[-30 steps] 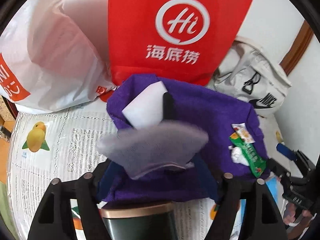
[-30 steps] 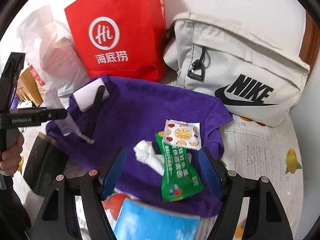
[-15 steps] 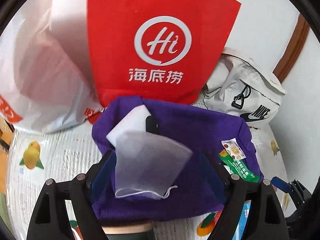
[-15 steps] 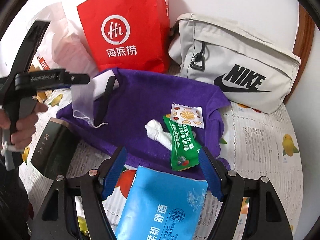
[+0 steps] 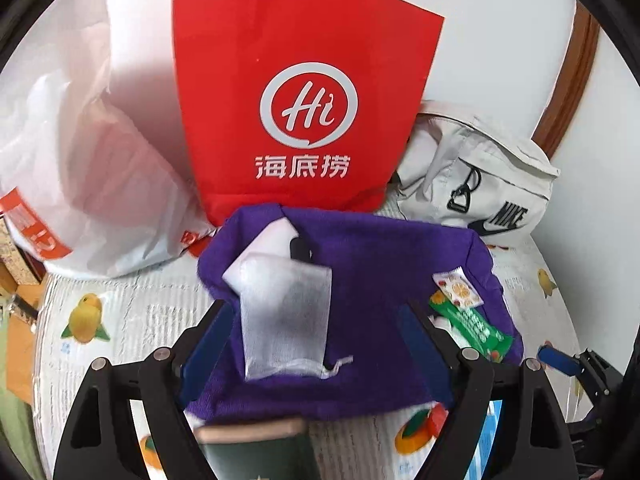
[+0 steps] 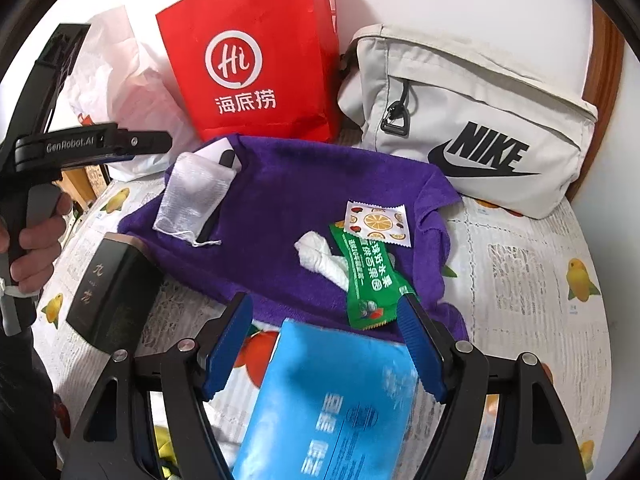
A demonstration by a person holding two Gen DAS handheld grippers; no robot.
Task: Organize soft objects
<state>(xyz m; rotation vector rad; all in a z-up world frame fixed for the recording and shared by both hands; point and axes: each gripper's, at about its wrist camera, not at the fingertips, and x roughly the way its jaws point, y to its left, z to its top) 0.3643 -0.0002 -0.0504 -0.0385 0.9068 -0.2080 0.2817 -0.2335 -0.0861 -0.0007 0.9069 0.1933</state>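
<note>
**A Little Mesh Pouch Lies on the Purple Towel**

A small white mesh pouch [image 5: 286,316] is seen lying on the purple towel [image 5: 380,280], at its far left part. It rests partly on a white block [image 6: 214,151] with a dark strip. A thin string hangs from its near edge. It looks very light, soft and floppy. It would bend and sag when lifted, so it is best pinched flat near the stringed edge, where the cloth is doubled.

More soft things are seen on the right part of the towel: a twisted white tissue [image 6: 320,258], a green snack pack [image 6: 370,280] and a small fruit-print packet [image 6: 378,222]. These are thin and may slip.

The left gripper [image 5: 316,344] is held over the pouch with its jaws spread wide, and nothing is held. The right gripper [image 6: 328,344] is also spread wide, and nothing is gripped. A blue wipes pack [image 6: 332,404] lies between its fingers, near the camera.

A dark box [image 6: 108,288] is seen by the near left edge of the towel. Far behind, a red paper bag [image 5: 300,100], a white plastic bag [image 5: 92,184] and a grey Nike bag [image 6: 472,128] are stood by the wall. All is set on a tablecloth [image 6: 520,280] with fruit pictures.
</note>
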